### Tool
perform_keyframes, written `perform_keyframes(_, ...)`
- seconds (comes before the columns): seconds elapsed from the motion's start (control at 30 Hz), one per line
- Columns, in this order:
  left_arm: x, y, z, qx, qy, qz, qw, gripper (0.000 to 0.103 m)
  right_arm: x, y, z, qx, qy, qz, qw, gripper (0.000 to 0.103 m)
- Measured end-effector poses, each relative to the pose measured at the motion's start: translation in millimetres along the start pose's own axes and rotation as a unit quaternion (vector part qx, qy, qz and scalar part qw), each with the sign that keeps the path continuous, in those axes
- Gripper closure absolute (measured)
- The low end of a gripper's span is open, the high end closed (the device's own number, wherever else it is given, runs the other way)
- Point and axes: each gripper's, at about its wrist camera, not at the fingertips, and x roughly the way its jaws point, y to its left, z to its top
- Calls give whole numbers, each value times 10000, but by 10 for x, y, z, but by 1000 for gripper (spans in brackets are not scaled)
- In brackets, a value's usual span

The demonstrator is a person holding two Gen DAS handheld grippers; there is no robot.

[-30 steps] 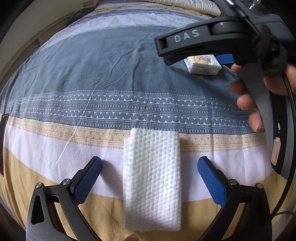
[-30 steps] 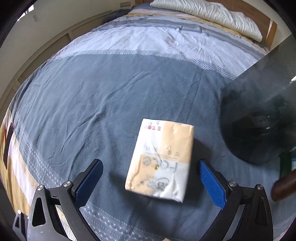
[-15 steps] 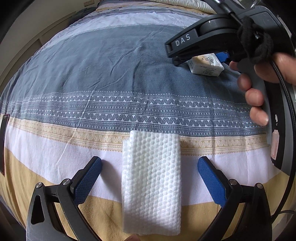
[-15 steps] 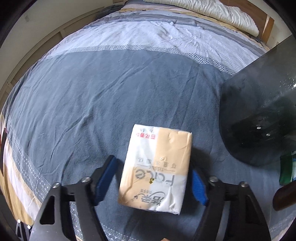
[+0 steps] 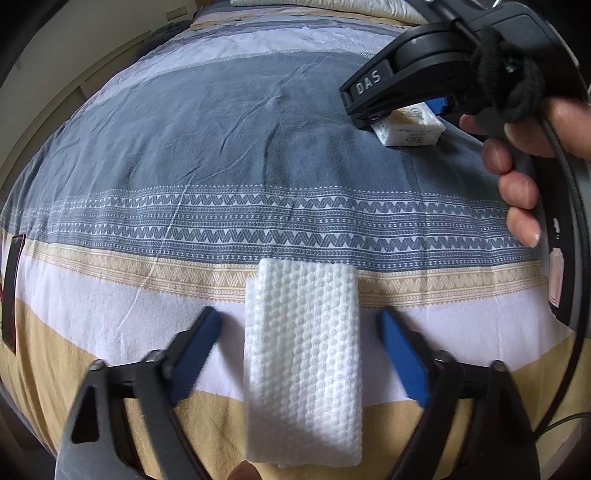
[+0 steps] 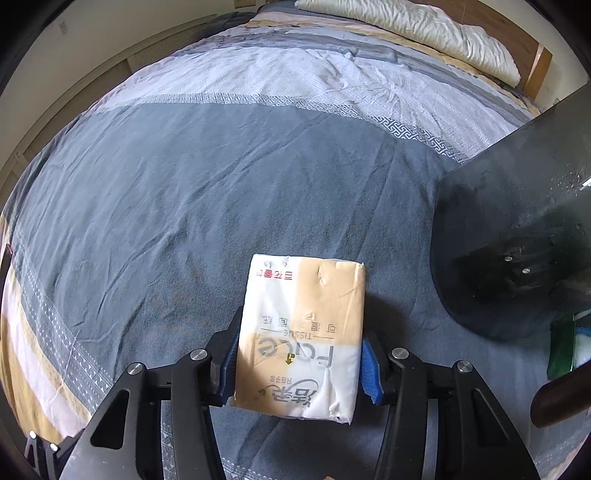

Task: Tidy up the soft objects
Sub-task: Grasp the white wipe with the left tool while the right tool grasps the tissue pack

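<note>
A folded white dimpled cloth (image 5: 301, 362) lies on the bedspread's white and tan stripes. My left gripper (image 5: 299, 352) straddles it, jaws closing, with a gap still showing between each blue pad (image 5: 195, 350) and the cloth. In the right wrist view a tan and white tissue pack (image 6: 303, 332) lies on the grey-blue part of the bedspread. My right gripper (image 6: 299, 369) is closing on it, and its blue pads (image 6: 369, 373) touch both long sides. The left wrist view also shows the pack (image 5: 410, 129) under the right tool's black body, which a hand (image 5: 517, 184) holds.
A striped bedspread (image 6: 221, 184) covers the bed, with a pillow (image 6: 424, 33) and wooden headboard at the far end. A dark grey panel (image 6: 517, 240) stands at the right, with a green item (image 6: 565, 347) below it. A dark flat object (image 5: 11, 288) lies at the left edge.
The right jaws have come in from wide apart onto the sides of the tissue pack. The left jaws have narrowed toward the white cloth. Neither the cloth nor the pack has shifted on the bed.
</note>
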Motion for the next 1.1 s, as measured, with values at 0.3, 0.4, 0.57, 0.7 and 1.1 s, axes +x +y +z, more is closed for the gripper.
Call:
perform_keyframes(0.3,-99,-140,-69,200,-67,-1,9998,81,-7,20,0,-10,-34,-65,10000,53)
perform_keyframes(0.4,-143,-115,-94,73,-96,-102,9999,90,-14,43,-10,-48,-58,-104,9999,55)
perform_keyframes(0.57,-188,-121,-124,87,-126,-120,9998,91,-23,35,-17,-38,-89,-87,9999,55)
perform_keyframes(0.7,-225,-113,-129,113,-105,-101,9998,91,-53,28,-24,-61,-124,-80,9999,55)
perform_keyframes(1.1,-279,-49,-34,-100,-90,-191,9997,91,-201,57,-77,-167,-286,-183,9993,55)
